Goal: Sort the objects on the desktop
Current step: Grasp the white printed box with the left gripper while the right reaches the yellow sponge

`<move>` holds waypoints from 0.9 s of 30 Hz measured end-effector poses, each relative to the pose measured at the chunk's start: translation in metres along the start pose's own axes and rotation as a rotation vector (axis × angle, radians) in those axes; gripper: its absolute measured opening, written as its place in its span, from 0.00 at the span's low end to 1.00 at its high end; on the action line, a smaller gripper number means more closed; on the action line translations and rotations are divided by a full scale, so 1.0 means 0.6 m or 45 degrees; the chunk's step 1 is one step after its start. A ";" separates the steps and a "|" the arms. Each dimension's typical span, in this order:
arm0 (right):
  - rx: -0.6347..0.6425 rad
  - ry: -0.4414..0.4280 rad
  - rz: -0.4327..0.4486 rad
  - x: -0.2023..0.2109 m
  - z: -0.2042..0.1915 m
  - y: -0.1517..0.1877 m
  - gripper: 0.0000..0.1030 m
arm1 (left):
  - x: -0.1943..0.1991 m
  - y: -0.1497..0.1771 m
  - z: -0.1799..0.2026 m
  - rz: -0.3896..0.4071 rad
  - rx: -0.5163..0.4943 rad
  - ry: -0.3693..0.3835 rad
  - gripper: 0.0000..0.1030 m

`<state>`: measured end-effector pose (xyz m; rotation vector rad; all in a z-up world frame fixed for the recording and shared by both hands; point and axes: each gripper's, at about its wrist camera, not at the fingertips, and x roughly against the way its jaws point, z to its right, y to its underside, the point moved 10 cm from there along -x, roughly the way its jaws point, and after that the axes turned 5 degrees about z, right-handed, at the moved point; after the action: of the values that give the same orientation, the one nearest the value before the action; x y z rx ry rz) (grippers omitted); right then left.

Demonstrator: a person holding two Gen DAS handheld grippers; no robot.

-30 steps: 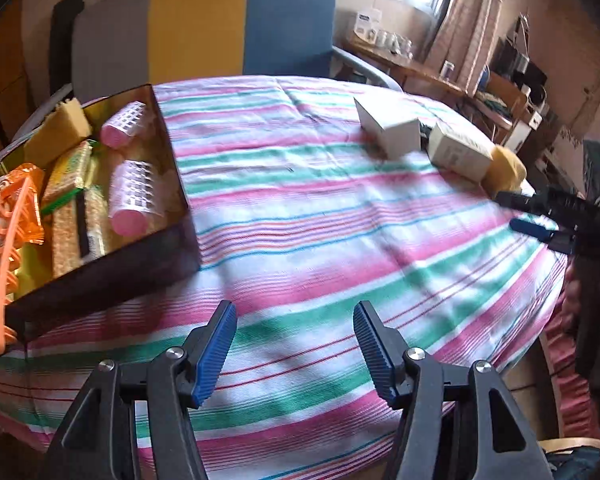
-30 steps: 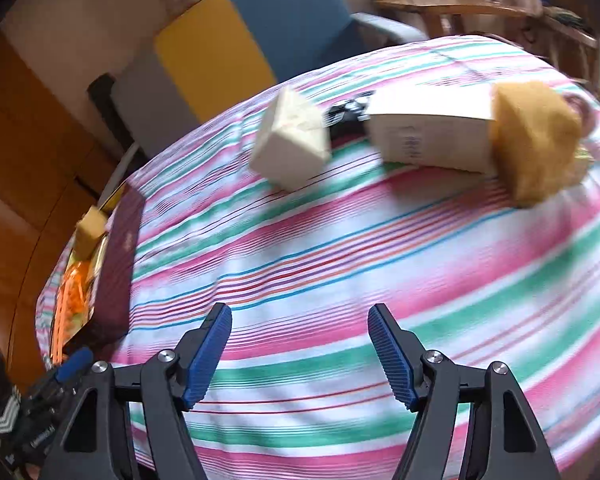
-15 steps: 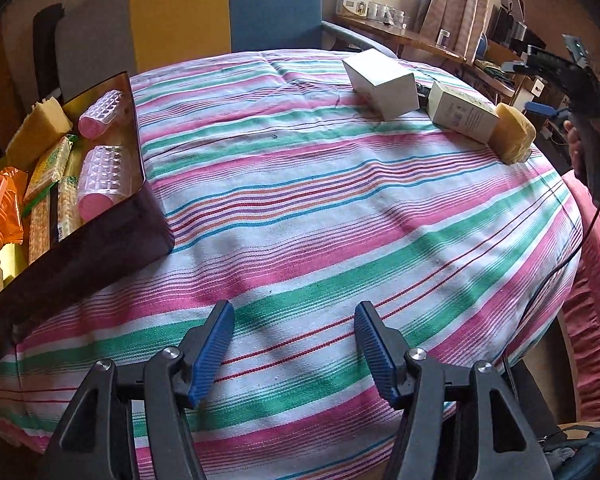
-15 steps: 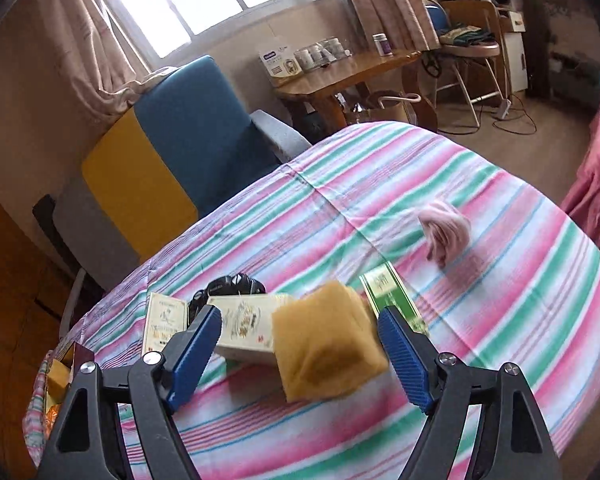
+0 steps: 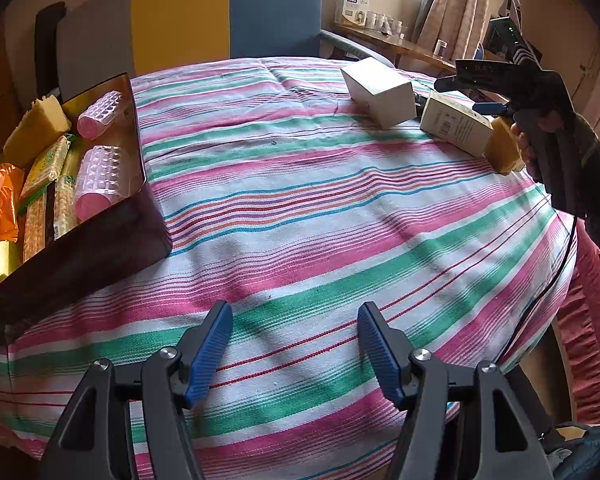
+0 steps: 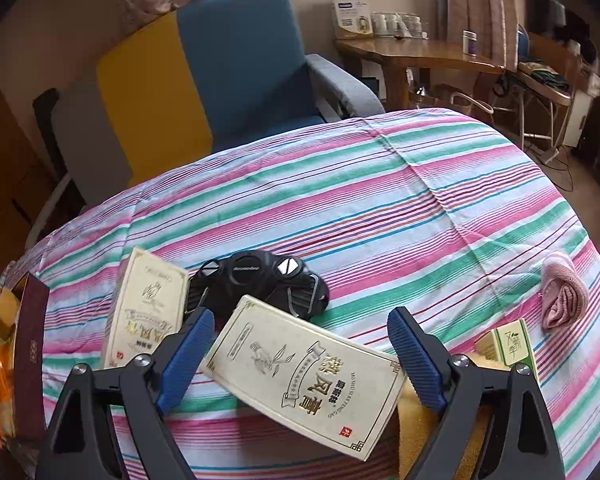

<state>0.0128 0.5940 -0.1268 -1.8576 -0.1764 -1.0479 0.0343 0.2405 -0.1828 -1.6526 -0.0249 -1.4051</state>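
Note:
My right gripper (image 6: 300, 352) is open and hovers over a cream tea box (image 6: 303, 376) that lies flat between its jaws; a yellow sponge (image 6: 411, 432) sits under its right finger. A second cream box (image 6: 146, 308) and a black gadget (image 6: 260, 280) lie behind. In the left wrist view the right gripper (image 5: 483, 92) hangs over the same box (image 5: 455, 128) and sponge (image 5: 501, 152). My left gripper (image 5: 296, 344) is open and empty above the striped cloth. A dark tray (image 5: 140, 148) at the left holds pink rollers (image 5: 98, 176), a sponge and packets.
A pink cloth (image 6: 563, 296) and a green packet (image 6: 511, 344) lie at the right of the round table. A white box (image 5: 379, 92) stands at the far side. A blue and yellow armchair (image 6: 236, 64) stands behind the table, a wooden desk (image 6: 419, 52) beyond.
My right gripper has swung from the near side of the table to above the tea box and sponge. My left gripper has pulled back slightly and stayed open.

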 end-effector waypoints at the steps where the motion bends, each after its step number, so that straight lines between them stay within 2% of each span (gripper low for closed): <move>1: 0.033 -0.014 -0.003 0.008 -0.013 0.008 0.89 | 0.001 0.000 0.000 0.003 0.005 0.003 0.64; 4: 0.130 -0.080 -0.021 0.037 -0.059 0.042 0.89 | 0.004 0.001 -0.003 0.009 0.031 0.020 0.64; 7: 0.194 -0.198 -0.059 0.066 -0.117 0.093 0.88 | 0.008 0.003 -0.006 0.012 0.052 0.032 0.64; 11: 0.139 -0.422 -0.197 0.087 -0.194 0.184 0.87 | 0.013 0.007 -0.009 0.014 0.076 0.045 0.64; 16: 0.136 -0.560 -0.296 0.115 -0.248 0.282 0.87 | 0.015 0.008 -0.012 0.016 0.093 0.053 0.64; 19: 0.155 -0.558 -0.280 0.141 -0.240 0.302 0.87 | 0.014 0.008 -0.012 0.019 0.097 0.052 0.64; 21: 0.126 -0.526 -0.234 0.162 -0.211 0.288 0.87 | 0.014 0.009 -0.012 0.019 0.098 0.049 0.64; 27: -0.174 -0.291 0.033 0.199 -0.027 0.166 0.90 | 0.013 0.009 -0.011 0.016 0.084 0.032 0.65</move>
<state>0.1292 0.4925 -0.1042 -2.0977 -0.2186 -0.8456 0.0351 0.2294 -0.1807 -1.5785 -0.0457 -1.4006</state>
